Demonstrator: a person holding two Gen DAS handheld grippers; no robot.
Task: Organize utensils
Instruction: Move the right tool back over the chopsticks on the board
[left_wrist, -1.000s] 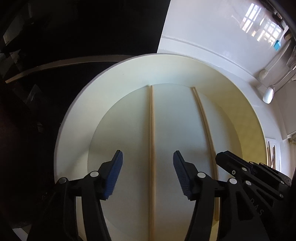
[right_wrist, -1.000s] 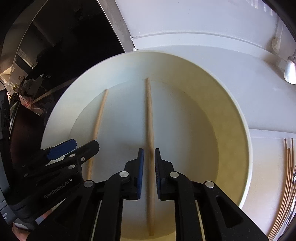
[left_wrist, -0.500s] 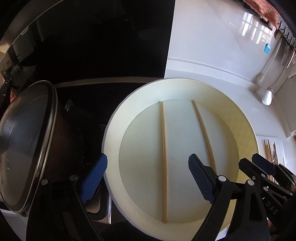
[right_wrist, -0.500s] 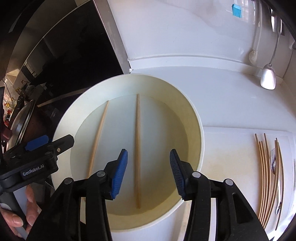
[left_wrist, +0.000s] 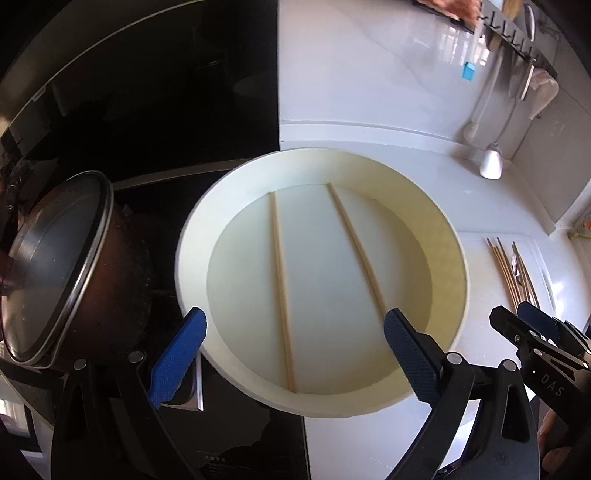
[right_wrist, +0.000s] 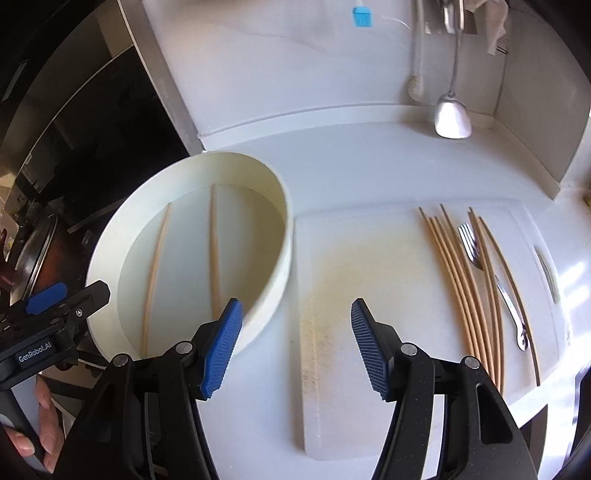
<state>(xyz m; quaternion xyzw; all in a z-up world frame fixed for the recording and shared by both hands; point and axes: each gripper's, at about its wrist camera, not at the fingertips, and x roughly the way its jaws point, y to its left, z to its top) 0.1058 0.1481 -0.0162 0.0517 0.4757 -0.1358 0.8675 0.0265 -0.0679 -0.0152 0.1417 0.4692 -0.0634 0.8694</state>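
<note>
A round cream tub (left_wrist: 448, 258) (right_wrist: 284, 266) holds two wooden chopsticks lying apart: a left one (left_wrist: 280, 288) (right_wrist: 155, 266) and a right one (left_wrist: 354, 245) (right_wrist: 213, 254). My left gripper (left_wrist: 295, 354) is wide open and empty above the tub's near rim. My right gripper (right_wrist: 295, 343) is wide open and empty above the white cutting board (right_wrist: 369, 266), just right of the tub. Several more chopsticks (right_wrist: 458, 280) (left_wrist: 508, 269) and a metal fork (right_wrist: 491, 280) lie on the board's right part.
A dark pot with a glass lid (left_wrist: 48, 266) stands left of the tub on the black hob. A ladle (right_wrist: 452, 114) (left_wrist: 490, 162) and other tools hang on the back wall. The white counter runs behind the tub and board.
Both grippers have pulled back and up from the tub. The right gripper, shut around the right chopstick a second ago, has opened, left it in the tub and swung right over the board. The left gripper opened wider.
</note>
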